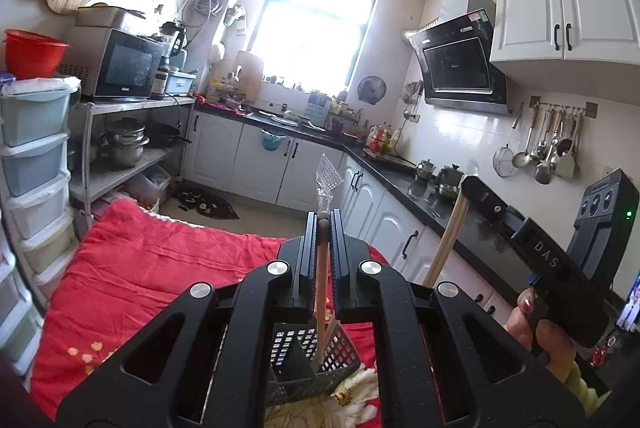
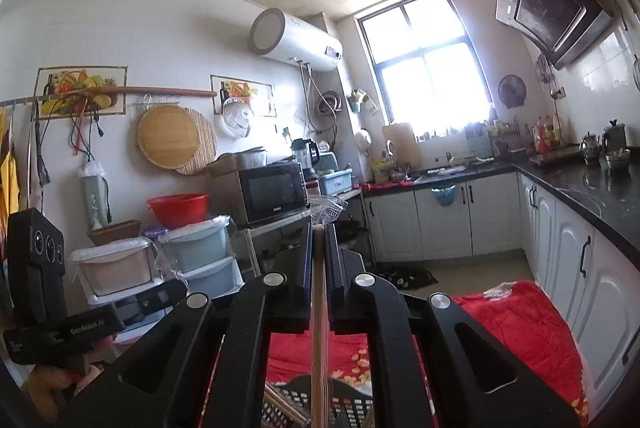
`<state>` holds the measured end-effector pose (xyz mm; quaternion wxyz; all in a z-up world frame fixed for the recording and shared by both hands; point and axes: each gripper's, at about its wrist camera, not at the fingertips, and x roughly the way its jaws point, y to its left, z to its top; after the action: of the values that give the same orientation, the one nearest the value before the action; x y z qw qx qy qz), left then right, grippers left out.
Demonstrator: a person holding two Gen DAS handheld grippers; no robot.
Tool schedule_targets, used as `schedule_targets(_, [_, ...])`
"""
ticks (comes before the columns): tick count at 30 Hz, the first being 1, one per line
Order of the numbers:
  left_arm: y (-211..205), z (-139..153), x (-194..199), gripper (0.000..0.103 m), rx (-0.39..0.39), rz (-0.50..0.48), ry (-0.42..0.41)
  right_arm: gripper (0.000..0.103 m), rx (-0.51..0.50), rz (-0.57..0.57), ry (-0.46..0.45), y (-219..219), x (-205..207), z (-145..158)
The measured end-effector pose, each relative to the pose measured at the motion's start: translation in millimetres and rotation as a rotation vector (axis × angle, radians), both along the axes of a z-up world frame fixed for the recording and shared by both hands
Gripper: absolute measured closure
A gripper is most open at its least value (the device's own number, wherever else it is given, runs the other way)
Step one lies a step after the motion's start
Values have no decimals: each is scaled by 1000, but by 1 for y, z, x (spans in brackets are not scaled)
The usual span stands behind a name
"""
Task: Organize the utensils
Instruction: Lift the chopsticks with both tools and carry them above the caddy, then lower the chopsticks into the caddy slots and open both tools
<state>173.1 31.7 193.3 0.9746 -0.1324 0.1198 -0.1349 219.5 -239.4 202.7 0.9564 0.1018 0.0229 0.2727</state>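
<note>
- Left gripper [image 1: 323, 228]: jaws drawn in close on a thin wooden stick [image 1: 320, 288] that stands upright between them, its rounded dark tip at the top of the jaws.
- A clear plastic utensil [image 1: 327, 176] with a gridded head rises above the same jaws; whether it is pinched there or only stands behind them cannot be told.
- The wooden stick runs down into a black perforated basket [image 1: 312, 352] directly below the left gripper.
- Right gripper [image 2: 319, 236]: jaws nearly together on a pale wooden handle [image 2: 318, 328] held upright between them; a clear plastic head [image 2: 326, 207] shows above the fingertips.
- In the left wrist view the right gripper [image 1: 472, 179] appears at the right, carrying that handle tilted, with the clear tip above its jaws.
- The handle's lower end reaches down to the black basket [image 2: 352, 408]; other wooden sticks [image 2: 286, 410] lie slanted inside it.
- The basket sits on a red cloth [image 1: 160, 268] with a flower print, which covers the work surface.
- The person's right hand [image 1: 540, 328] grips the right tool's handle; the left hand [image 2: 60, 384] is partly seen under the left tool.
- Surroundings: dark countertop [image 1: 432, 203] with two metal kettles [image 1: 438, 175] to the right, hanging ladles [image 1: 548, 143] on the wall, a microwave [image 1: 128, 65] on a shelf to the left, and a bright window [image 1: 312, 27] ahead.
</note>
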Motion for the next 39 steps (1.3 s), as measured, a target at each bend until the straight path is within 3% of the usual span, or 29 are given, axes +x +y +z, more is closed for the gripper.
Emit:
schedule_targets(15, [-5, -32, 22, 100, 50, 53, 40, 97, 23, -33, -7, 4, 24, -35])
schedule_targets(25, [-13, -53, 27, 100, 86, 60, 64, 97, -20, -99, -41, 16, 31, -62])
schedule_targets(39, [-21, -76, 33, 100, 94, 43, 110, 97, -49, -144, 4, 21, 41, -98])
